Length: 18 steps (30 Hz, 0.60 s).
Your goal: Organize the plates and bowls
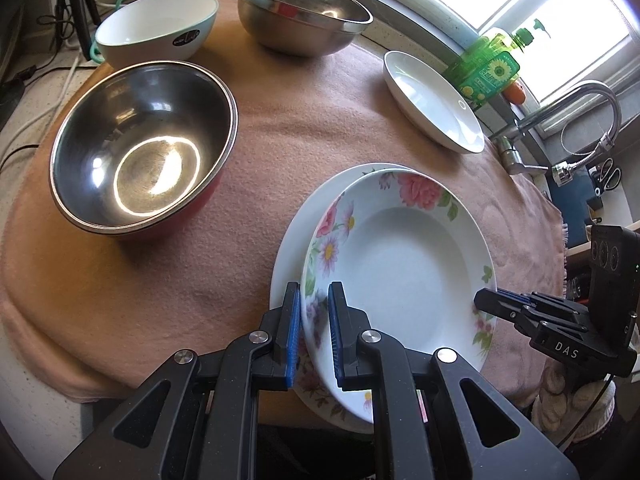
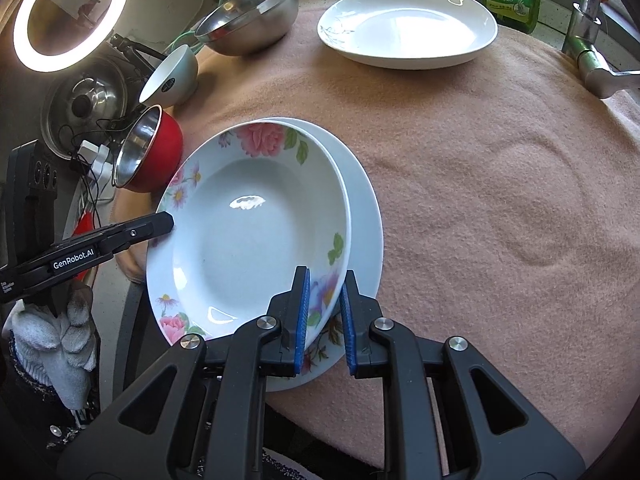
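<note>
Now mid-stack on pink cloth: floral plate tilted over plain plate, not yet seated. Left gripper and right gripper both clamped on opposite floral rims, likely to lower it level. Bowls apart, untouched.

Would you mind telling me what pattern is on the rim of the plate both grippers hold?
Pink and purple flowers with green leaves on the floral plate, clearest in the right wrist view.
</note>
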Motion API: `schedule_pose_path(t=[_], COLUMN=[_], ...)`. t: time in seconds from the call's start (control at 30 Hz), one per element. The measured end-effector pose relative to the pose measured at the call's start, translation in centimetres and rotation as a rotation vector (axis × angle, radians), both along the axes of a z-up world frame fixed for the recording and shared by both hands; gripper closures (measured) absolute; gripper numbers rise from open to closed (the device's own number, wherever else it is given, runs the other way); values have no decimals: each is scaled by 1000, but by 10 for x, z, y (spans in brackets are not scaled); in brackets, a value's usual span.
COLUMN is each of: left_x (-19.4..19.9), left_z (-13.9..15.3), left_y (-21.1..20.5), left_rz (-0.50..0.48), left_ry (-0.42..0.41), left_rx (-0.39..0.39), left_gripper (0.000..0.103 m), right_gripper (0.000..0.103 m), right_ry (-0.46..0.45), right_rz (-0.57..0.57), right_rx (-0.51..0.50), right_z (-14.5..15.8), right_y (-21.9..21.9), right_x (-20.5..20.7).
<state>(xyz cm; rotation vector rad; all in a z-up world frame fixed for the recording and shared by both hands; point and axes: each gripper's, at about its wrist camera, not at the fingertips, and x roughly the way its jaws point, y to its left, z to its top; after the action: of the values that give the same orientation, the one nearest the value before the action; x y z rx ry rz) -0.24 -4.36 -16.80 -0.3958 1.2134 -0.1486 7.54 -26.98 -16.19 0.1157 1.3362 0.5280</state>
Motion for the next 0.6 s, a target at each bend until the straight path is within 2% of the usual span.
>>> schedule_pose_path(t=[0.6], left_x=[1], left_z=[4], left_y=[-4], left_rz=[-28], left_ry=[5], left_rx=[32], left_gripper=[92], right_gripper=[85], right_ry=[-5], right_rz=[22], right_rx=[-36], right_z=[1], right_y=[4], right_x=[-3])
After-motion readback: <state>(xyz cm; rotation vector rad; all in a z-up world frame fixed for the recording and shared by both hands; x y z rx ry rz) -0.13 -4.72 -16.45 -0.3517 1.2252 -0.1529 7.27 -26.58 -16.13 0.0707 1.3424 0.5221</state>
